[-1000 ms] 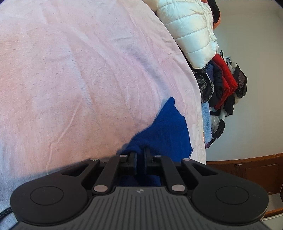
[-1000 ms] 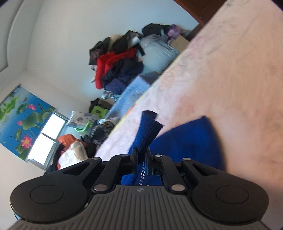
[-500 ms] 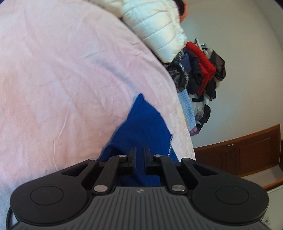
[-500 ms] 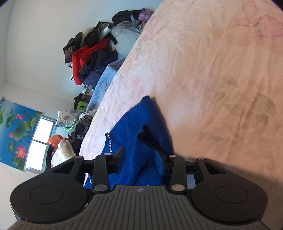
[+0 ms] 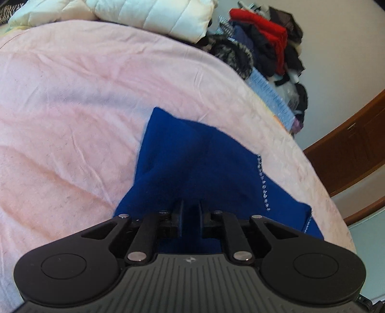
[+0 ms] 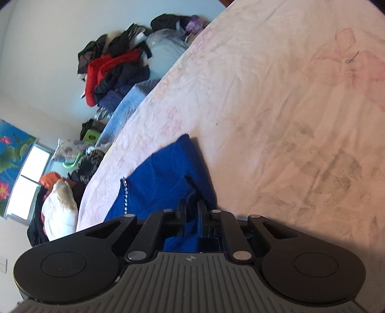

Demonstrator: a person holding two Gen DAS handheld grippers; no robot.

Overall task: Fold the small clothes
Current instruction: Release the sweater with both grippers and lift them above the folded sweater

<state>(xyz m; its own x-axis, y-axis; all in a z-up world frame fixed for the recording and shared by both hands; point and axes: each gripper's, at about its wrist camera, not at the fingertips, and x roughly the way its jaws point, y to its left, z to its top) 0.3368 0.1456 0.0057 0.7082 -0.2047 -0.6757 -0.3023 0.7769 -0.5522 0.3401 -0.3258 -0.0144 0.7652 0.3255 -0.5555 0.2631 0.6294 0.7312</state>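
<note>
A small royal-blue knit garment [image 5: 204, 163] lies partly folded on the pink bedsheet [image 5: 84, 108], near the bed's edge. A row of small shiny studs [image 5: 263, 187] runs along one of its edges. My left gripper [image 5: 191, 204] sits low over the garment's near part. Blue cloth fills the narrow gap between its jaws, which are opening. In the right wrist view the same garment [image 6: 163, 183] lies on the sheet [image 6: 276, 108]. My right gripper [image 6: 191, 204] is closing its jaws on a raised fold of the garment.
A white puffy jacket [image 5: 156, 14] lies at the bed's far end. Beyond the edge are a pile of red and dark clothes [image 5: 264, 41], a light-blue quilt [image 6: 127, 103] and a dark wooden cabinet [image 5: 349, 149]. A window [image 6: 26, 180] is at the left.
The right gripper let go of the lifted ribbed sleeve, opened wide, sank toward the bed and closed on a fold. The left gripper rolled and shifted; more of the garment now shows ahead of it.
</note>
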